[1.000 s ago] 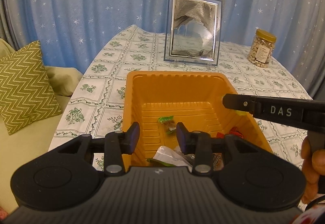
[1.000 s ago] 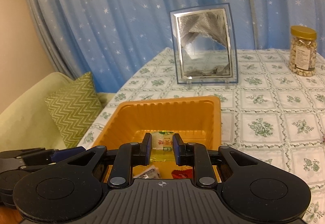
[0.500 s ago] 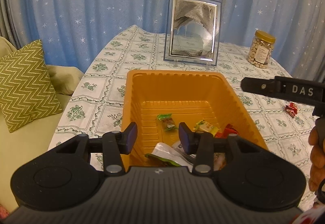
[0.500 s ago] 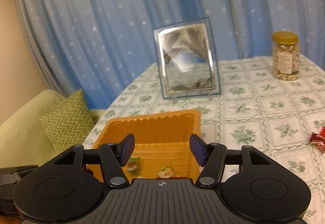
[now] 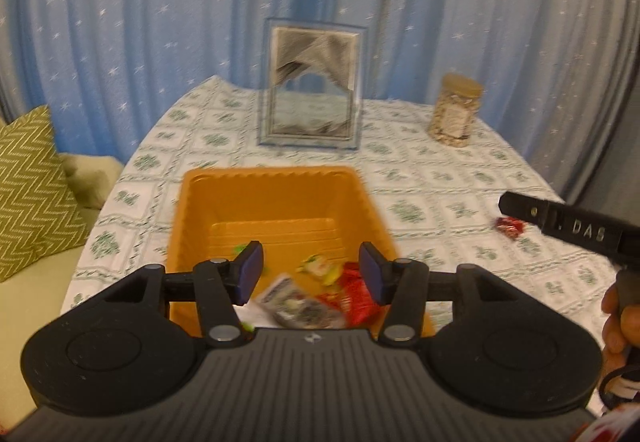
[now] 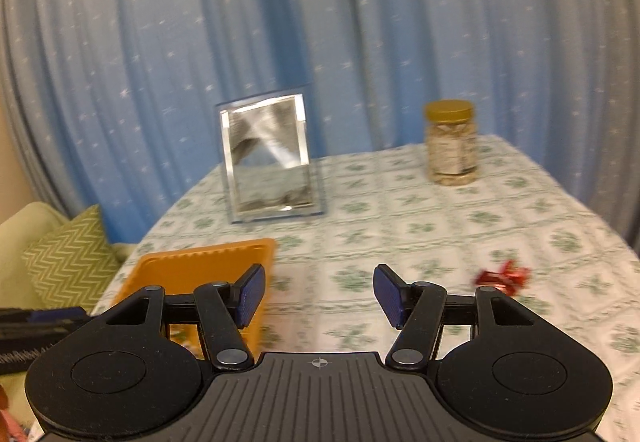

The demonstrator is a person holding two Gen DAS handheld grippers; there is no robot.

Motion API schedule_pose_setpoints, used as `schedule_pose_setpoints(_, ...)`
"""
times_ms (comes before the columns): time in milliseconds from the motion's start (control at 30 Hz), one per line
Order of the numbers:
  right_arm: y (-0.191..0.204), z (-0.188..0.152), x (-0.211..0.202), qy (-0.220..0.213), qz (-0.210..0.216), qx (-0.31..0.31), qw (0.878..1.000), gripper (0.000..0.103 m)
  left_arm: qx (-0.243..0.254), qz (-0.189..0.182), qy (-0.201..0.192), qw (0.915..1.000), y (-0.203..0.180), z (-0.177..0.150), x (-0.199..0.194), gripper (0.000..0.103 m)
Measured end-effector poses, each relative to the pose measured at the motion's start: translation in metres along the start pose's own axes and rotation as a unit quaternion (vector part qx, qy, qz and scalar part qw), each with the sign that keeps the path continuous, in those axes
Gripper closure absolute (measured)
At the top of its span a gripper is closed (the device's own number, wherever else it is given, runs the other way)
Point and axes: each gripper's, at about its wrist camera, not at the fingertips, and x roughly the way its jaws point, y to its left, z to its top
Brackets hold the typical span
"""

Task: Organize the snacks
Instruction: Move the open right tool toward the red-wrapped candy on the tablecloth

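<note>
**Drop done, both tongs empty; one wrapper left out on the desk**

What changed: a second ago my right tongs were clenched on a yellow-green packet over the orange tray. Now they stand released with nothing between the pads, and have swung off the tray toward the desk's right side. That packet now lies inside the tray. My left tongs are opening, nothing pinched, and have lifted back from the tray contents. I read this as one deposit finished and the next pick set up.

Count, largest first:
- Desk: 1, patterned cloth.
- Orange tray: 1, at the desk's near-left corner.
- Framed picture: 1, upright toward the far edge.
- Nut jar: 1, gold lid, far-right corner.
- Snacks in tray: several; frame blurred, so no exact count.
- Red wrapper loose on the desk: 1, right of the tray, well apart from it.

Judgement: the red wrapper is the remaining item; the right tongs are nearest.
</note>
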Motion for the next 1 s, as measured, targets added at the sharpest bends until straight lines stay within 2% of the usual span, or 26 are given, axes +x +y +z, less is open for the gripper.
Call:
schedule_pose_setpoints(167,-0.031,-0.003,-0.021,0.000,-0.032,0.011,0.999,0.043,0.018,-0.022,-0.003,0.9996,-0.032,0.007,-0.006,0.050)
schedule_pose_setpoints(500,-0.100,-0.005,-0.041,0.006,-0.081,0.025,0.996,0.043,0.054,-0.062,-0.009,0.9966,-0.099,0.017,-0.001,0.039)
schedule_pose_setpoints(733,-0.144,-0.010,-0.039,0.036,-0.101,0.028,0.994,0.043,0.072,-0.081,0.000,0.9941,-0.143,0.016,0.019,0.034)
schedule_pose_setpoints(900,-0.167,-0.012,-0.036,0.045,-0.112,0.025,0.992,0.043,0.083,-0.086,0.005,0.9928,-0.171,0.008,0.038,0.023)
schedule_pose_setpoints(1000,-0.180,-0.013,-0.032,0.053,-0.115,0.020,0.992,0.043,0.088,-0.088,0.012,0.9921,-0.186,0.003,0.052,0.021)
